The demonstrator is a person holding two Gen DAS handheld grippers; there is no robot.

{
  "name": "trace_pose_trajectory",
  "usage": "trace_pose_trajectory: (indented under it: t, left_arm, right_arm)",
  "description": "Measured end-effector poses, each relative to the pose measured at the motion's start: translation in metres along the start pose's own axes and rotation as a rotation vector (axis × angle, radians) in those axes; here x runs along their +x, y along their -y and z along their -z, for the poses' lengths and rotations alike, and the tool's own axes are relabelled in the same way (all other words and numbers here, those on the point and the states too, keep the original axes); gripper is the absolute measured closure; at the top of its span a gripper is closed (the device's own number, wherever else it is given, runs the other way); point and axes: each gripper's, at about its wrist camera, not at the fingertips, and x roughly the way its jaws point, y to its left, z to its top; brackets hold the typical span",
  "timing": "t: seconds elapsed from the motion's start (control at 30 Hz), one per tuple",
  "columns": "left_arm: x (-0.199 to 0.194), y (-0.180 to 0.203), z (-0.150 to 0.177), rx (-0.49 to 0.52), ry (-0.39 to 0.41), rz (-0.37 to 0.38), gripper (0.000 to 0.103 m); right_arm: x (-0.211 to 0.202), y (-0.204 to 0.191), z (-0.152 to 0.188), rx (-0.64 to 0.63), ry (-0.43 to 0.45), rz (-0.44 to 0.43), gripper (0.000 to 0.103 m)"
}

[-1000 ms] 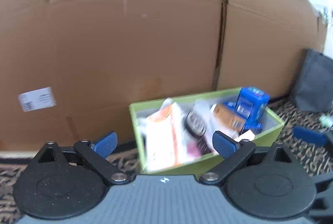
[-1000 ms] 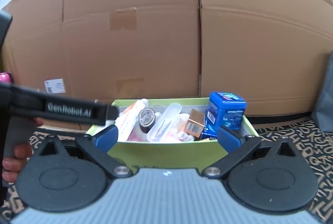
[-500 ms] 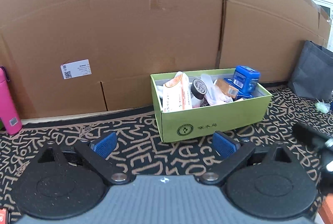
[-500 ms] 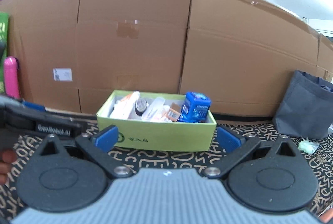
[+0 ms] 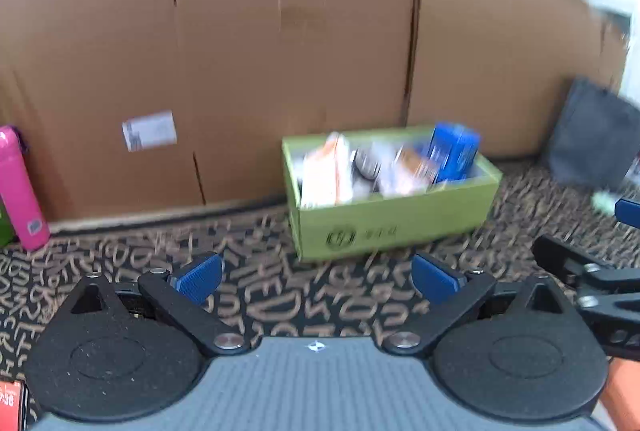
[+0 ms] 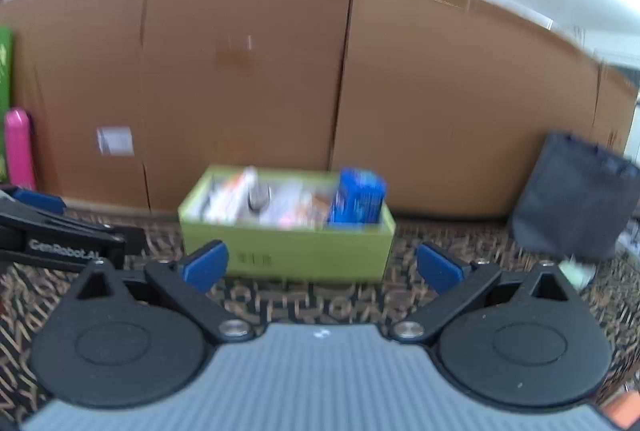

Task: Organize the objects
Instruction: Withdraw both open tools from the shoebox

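Observation:
A green cardboard box (image 5: 392, 227) (image 6: 288, 255) stands on the patterned mat against the cardboard wall. Several items fill it, among them an upright blue box (image 5: 454, 151) (image 6: 358, 195), an orange-and-white pack (image 5: 326, 175) and a dark tape roll (image 5: 366, 161). Both views are motion-blurred. My left gripper (image 5: 316, 277) is open and empty, well in front of the box. My right gripper (image 6: 322, 265) is open too, empty, in front of the box's near wall. Each gripper shows at the edge of the other's view.
A tall cardboard wall (image 5: 280, 51) closes the back. A pink bottle (image 5: 20, 187) (image 6: 18, 151) stands at the left, a dark grey bag (image 6: 572, 195) (image 5: 592, 135) at the right. A small pale-green object (image 6: 576, 271) lies near the bag. The patterned mat (image 5: 280, 295) covers the floor.
Both grippers have pulled back from the green box, which now looks smaller and farther. Both stay open and empty. The views are blurred by motion.

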Motion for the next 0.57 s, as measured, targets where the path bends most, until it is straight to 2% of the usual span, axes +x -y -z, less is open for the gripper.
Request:
trace_pose_trajectory:
  t: [0.13, 0.33, 0.57]
  left_arm:
    - [0.017, -0.002, 0.005, -0.001, -0.033, -0.015, 0.0]
    - [0.026, -0.006, 0.003, -0.006, -0.039, -0.017, 0.0]
    - [0.023, -0.005, 0.005, 0.002, -0.009, 0.001, 0.0]
  right_arm:
    - [0.03, -0.003, 0.015, 0.011, -0.069, 0.021, 0.0]
    - [0.041, -0.003, 0.021, 0.056, -0.083, 0.013, 0.0]
    - [0.049, -0.004, 0.022, 0.066, -0.092, 0.015, 0.0]
